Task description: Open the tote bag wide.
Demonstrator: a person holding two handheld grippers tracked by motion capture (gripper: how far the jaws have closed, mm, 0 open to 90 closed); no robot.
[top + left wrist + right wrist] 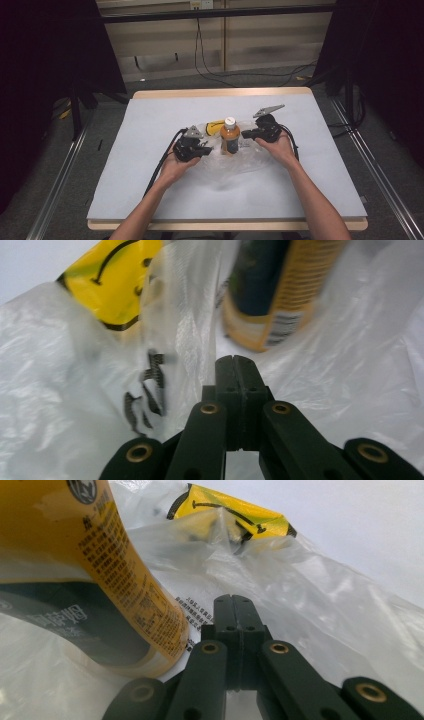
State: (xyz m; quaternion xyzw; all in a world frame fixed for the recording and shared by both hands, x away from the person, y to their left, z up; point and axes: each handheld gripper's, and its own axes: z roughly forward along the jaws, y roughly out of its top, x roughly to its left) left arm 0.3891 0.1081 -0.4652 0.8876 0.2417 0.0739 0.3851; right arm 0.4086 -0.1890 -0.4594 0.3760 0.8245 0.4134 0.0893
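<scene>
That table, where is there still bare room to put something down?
The table is bare along its left, right, near and far edges. The middle is crowded: a clear plastic bag, an orange bottle, a yellow packet, the left gripper and right gripper.

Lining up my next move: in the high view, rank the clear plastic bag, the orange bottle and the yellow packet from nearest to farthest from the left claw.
1. Clear plastic bag: under and around the left claw.
2. Orange bottle: upright, just right of it.
3. Yellow packet: beyond it, toward the table's far edge, at a similar distance to the bottle; second and third are too close to call.
</scene>
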